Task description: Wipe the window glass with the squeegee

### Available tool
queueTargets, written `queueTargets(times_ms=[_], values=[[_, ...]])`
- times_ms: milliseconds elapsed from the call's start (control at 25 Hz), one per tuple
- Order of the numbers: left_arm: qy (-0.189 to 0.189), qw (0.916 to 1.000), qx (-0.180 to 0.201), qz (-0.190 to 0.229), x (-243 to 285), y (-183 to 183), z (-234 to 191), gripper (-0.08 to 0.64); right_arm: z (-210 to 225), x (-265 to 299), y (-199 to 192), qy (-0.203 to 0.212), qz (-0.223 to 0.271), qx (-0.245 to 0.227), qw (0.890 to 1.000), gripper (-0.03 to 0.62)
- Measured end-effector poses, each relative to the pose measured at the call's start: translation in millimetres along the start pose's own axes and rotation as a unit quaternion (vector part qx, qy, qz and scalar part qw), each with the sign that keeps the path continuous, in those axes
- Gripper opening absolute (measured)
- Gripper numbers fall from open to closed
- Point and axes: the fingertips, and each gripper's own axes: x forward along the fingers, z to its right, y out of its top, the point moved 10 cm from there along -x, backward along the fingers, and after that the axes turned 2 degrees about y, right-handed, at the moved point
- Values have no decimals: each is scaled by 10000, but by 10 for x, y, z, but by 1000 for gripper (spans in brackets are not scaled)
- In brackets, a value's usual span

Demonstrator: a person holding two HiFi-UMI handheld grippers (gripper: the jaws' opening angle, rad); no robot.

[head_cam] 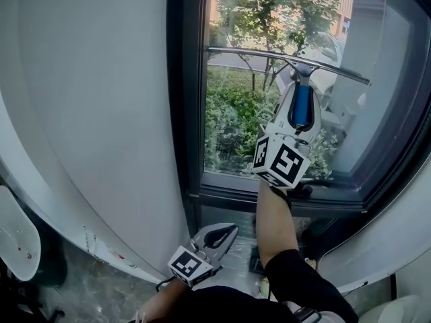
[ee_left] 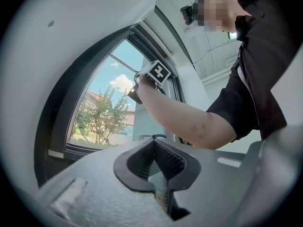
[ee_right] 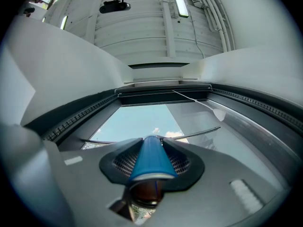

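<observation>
The window glass [head_cam: 232, 126] is bounded on the left by the dark window frame [head_cam: 183, 79] and below by the bottom rail [head_cam: 283, 195]. The squeegee [head_cam: 301, 99] blade spans most of the pane; below it, the left part of the glass is unobstructed. The right hand-held gripper [head_cam: 301, 110], clamped on the squeegee handle, and the forearm [head_cam: 273, 221] occupy the lower middle. A curved white wall panel [head_cam: 101, 126] closes off the left side. The left hand-held gripper [head_cam: 227, 231] hangs below the rail with its jaws together.
</observation>
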Motion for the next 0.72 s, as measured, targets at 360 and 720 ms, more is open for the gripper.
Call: queueTargets(times_ms=[360,720], values=[[-33,10000,-41,49,-76,-53,44,2,-6,-132,-25,-20,-164,-27,9999,132],[-191,9998,31,-48,-150,-89,62,2,-21,-279,-78,-108,-364,9,9993,132]])
